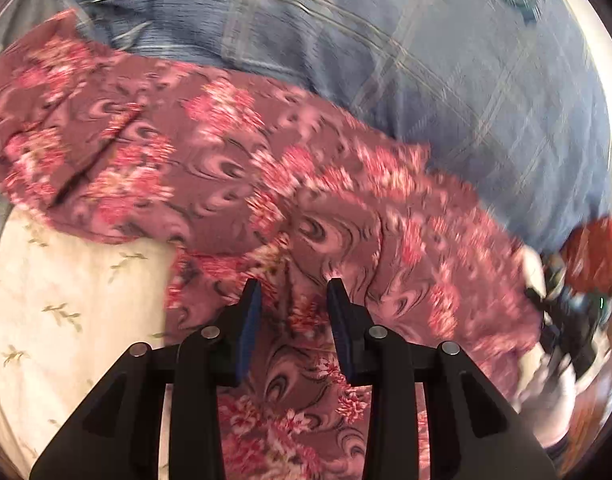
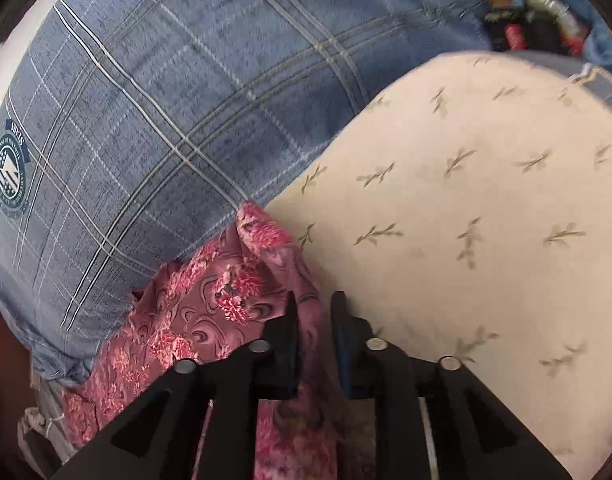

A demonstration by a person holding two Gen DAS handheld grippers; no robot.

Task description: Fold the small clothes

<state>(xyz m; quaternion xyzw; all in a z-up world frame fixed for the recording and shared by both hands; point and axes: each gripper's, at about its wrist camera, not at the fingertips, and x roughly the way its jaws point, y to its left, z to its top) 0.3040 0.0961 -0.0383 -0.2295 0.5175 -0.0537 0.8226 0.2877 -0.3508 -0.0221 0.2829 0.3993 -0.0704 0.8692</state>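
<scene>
1. Your left gripper (image 1: pixel 294 292) has its jaws spread a little, with a raised fold of the floral garment (image 1: pixel 234 168) between the pads; they do not look pressed on it, so treat that side as loose.
2. Your right gripper (image 2: pixel 315 304) stands narrower, a strip of the same garment's edge (image 2: pixel 306 320) running up between its fingers. Whether the pads truly bite the cloth I cannot tell; confirm before you pull.
3. The garment lies across the cream sprigged cushion (image 2: pixel 486 200) and against the blue checked pillow (image 2: pixel 166 100), bunched near the right gripper.
4. To fold well, close both grips firmly on matching edges, lift just enough to clear wrinkles, and keep even tension.
5. Lay the fold onto the flat cream surface, not the sloping pillow, so the edges meet squarely.
</scene>
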